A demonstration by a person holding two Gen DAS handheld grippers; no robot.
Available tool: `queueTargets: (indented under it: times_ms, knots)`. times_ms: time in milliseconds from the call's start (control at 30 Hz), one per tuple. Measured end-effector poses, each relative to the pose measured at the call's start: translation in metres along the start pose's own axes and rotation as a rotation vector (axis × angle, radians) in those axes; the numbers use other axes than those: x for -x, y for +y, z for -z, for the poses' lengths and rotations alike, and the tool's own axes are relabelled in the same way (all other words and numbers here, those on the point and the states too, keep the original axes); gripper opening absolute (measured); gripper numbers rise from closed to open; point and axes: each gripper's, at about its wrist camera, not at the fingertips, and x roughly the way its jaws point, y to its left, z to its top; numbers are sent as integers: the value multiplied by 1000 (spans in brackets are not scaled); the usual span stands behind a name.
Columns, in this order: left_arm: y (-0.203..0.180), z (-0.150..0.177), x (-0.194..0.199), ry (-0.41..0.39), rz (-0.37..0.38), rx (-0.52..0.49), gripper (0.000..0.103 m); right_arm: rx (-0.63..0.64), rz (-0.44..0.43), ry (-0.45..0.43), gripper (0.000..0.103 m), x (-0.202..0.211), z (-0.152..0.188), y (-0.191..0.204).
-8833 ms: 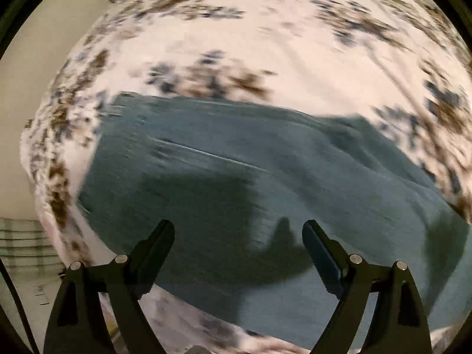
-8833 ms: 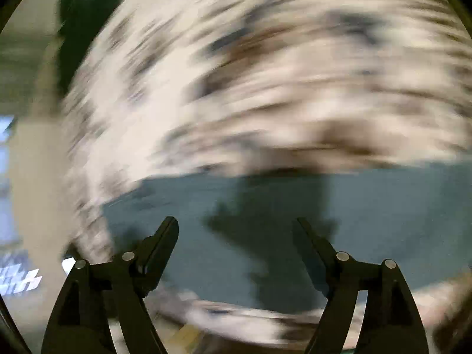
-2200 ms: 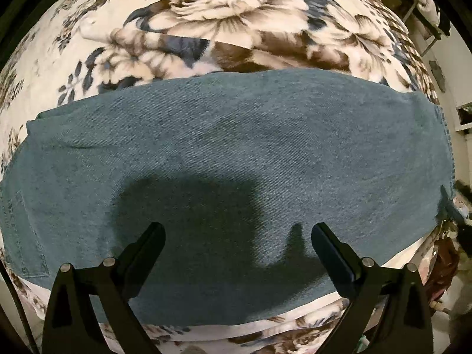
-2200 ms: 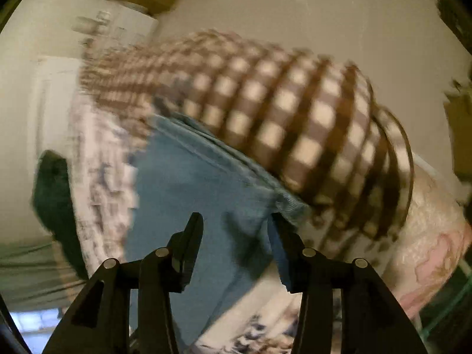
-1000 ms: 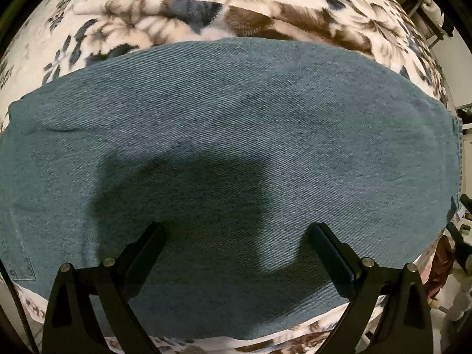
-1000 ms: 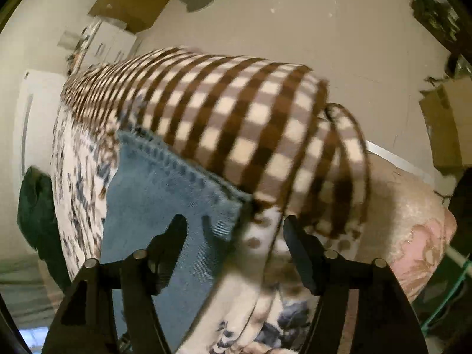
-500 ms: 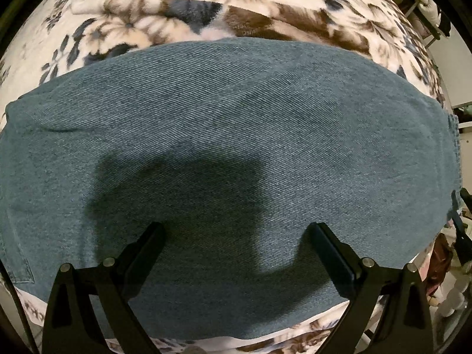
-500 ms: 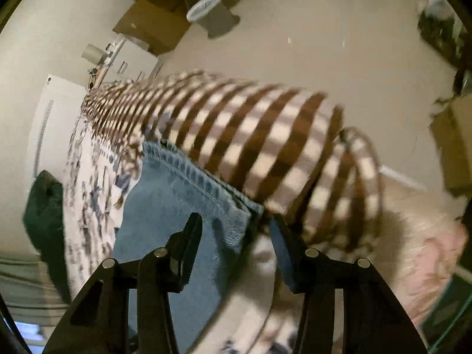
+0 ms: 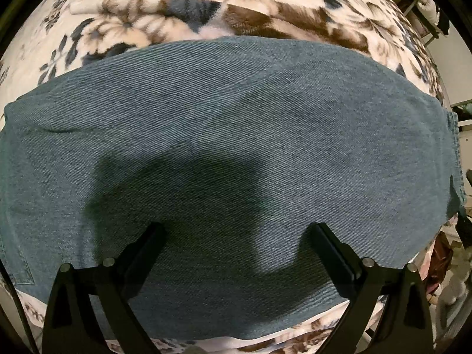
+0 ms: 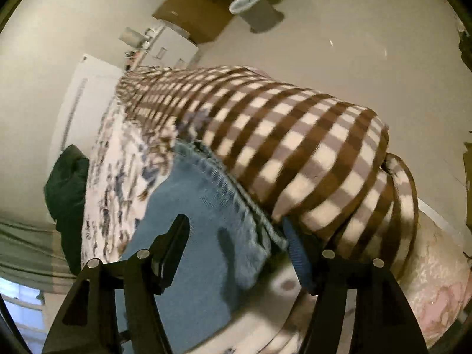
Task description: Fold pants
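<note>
Blue denim pants [image 9: 236,147] lie flat on a floral blanket [image 9: 236,3] and fill most of the left wrist view. My left gripper [image 9: 236,233] is open and empty, close above the middle of the denim. In the right wrist view the pants' frayed hem end [image 10: 215,206] lies between the fingers of my right gripper [image 10: 236,230], which is open; the hem corner sits near the right finger [image 10: 295,250]. I cannot tell whether the fingers touch the cloth.
A brown and cream checked blanket [image 10: 295,135] is bunched right beside the hem. A dark green cloth [image 10: 66,183] lies at the bed's far side. A pink patterned cover [image 10: 436,280] is at the right. Boxes and a white bin [image 10: 247,0] stand on the floor.
My right gripper has shifted along the hem end and opened wider than half a second ago. The left gripper has stayed still, open over the denim.
</note>
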Motion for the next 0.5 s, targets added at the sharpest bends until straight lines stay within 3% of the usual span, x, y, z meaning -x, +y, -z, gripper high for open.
queueTargets:
  times_ms: [100,167,267,333,367,467,500]
  knots:
    - [-1,0,-1,0,-5,0,102,-16,-36,40,67,-10,8,-6]
    - [-2,1,-1,1,-5,-1,102,-14,7,83,67,-29,11,-4]
    - [-2,0,-2,3,-2,-3,102,-35,-4,83,65,-45,11,-6]
    - [-2,0,-1,3,-2,-9,102,-66,-55,34,29,-39,8,-1]
    - [-2,0,-1,2,-2,-11,102,-65,-99,18,19,-35,8,5]
    - [-2,1,-2,1,-4,-14,102,-1,-156,-4,20,-30,11,25]
    - [-2,1,-2,2,-5,-13,102,0,-132,29,29,-41,12,25]
